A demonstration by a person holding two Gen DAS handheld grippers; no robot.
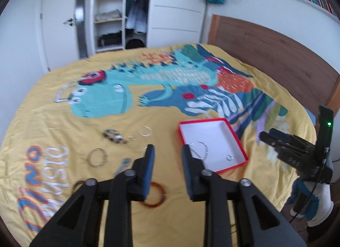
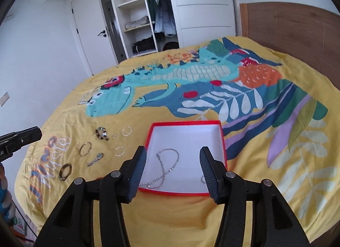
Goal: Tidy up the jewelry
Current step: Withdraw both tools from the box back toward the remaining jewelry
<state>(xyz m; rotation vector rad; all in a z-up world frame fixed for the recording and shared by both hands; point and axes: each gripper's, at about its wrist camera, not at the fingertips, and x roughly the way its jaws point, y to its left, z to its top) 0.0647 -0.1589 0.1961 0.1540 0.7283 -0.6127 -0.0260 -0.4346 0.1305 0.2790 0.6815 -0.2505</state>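
A red box with a white inside [image 1: 214, 132] [image 2: 187, 136] lies open on the yellow bedspread. In it lie a silver chain necklace [image 2: 167, 166] [image 1: 200, 150] and a small ring [image 1: 229, 157]. Left of the box lie loose pieces: a beaded bracelet [image 2: 102, 134] [image 1: 114, 136], silver hoops [image 2: 127, 130] [image 2: 119, 151], a silver bangle [image 1: 97, 157] [image 2: 85, 148], a brown ring [image 2: 65, 171] and an amber bangle [image 1: 156, 196]. My left gripper [image 1: 167, 151] is open above the bed, left of the box. My right gripper [image 2: 173, 155] is open and empty over the box's near edge.
The bed has a wooden headboard [image 1: 276, 55] on the right. An open wardrobe [image 2: 146, 13] and a white door [image 2: 93, 26] stand beyond the bed's far side. The right gripper's body [image 1: 297, 151] shows in the left wrist view.
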